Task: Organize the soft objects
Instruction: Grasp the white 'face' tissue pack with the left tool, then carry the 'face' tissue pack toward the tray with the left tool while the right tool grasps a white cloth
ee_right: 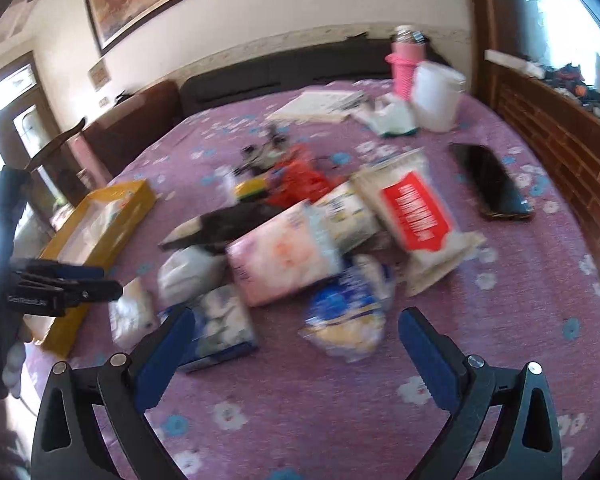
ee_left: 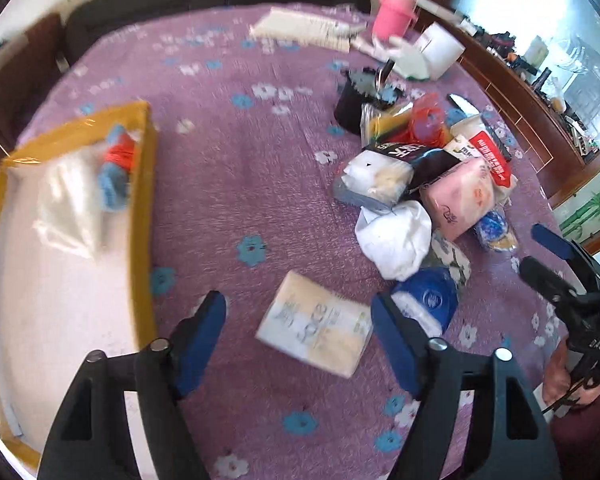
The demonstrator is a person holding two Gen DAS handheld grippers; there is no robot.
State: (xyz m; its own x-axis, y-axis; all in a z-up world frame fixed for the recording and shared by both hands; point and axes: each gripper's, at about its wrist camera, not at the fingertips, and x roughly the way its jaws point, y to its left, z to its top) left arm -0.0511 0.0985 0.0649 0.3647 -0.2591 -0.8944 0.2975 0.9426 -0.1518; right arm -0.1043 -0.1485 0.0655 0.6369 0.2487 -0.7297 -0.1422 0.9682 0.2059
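A heap of soft packets lies on the purple flowered cloth: a pink tissue pack (ee_left: 462, 196) (ee_right: 284, 262), a white bundle (ee_left: 396, 240), a red-labelled wipes pack (ee_right: 416, 216), a blue-and-white pack (ee_left: 428, 300). A pale tissue pack (ee_left: 316, 324) lies apart, between the fingers of my open, empty left gripper (ee_left: 296, 328). A yellow box (ee_left: 142, 216) (ee_right: 100, 216) at the left holds a white bag (ee_left: 70, 204) and a blue-orange item (ee_left: 118, 168). My right gripper (ee_right: 296, 340) is open and empty, hovering before a blue-yellow packet (ee_right: 348, 316).
A black phone (ee_right: 488, 180) lies on the right of the cloth. A pink bottle (ee_left: 394, 14), a white tub (ee_right: 436, 96), papers (ee_left: 300, 30) and a black cup (ee_left: 350, 106) stand at the back. A wooden cabinet (ee_right: 560, 136) runs along the right.
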